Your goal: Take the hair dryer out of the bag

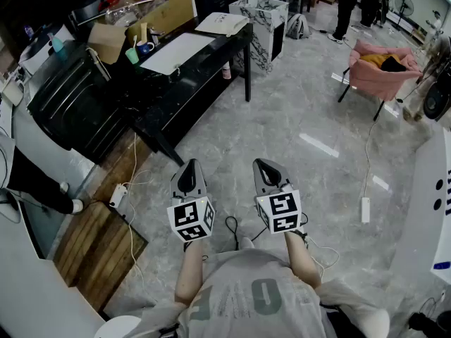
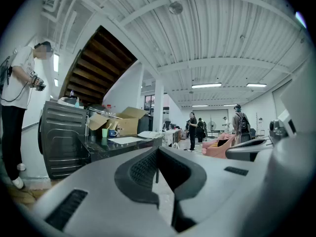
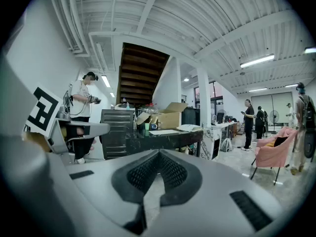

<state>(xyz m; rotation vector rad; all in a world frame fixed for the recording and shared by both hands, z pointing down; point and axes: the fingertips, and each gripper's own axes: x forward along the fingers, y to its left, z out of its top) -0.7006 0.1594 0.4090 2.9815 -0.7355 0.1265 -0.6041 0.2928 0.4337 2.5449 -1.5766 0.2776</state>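
Observation:
I see no hair dryer in any view. A large black ribbed case [image 1: 70,104] stands at the left end of the black table [image 1: 204,72]; it also shows in the left gripper view as the ribbed case [image 2: 64,137] and in the right gripper view [image 3: 117,131]. My left gripper [image 1: 189,165] and right gripper [image 1: 265,163] hang side by side over the bare floor, well short of the table. Both are shut with nothing between the jaws, as the left gripper [image 2: 157,153] and right gripper [image 3: 159,153] show close up.
On the table lie a cardboard box [image 1: 165,5], a white sheet [image 1: 176,51] and cups [image 1: 134,51]. A pink chair [image 1: 384,72] stands far right. A person [image 1: 35,182] stands left, near a power strip [image 1: 118,196] with cables. Others stand at the back [image 1: 349,5].

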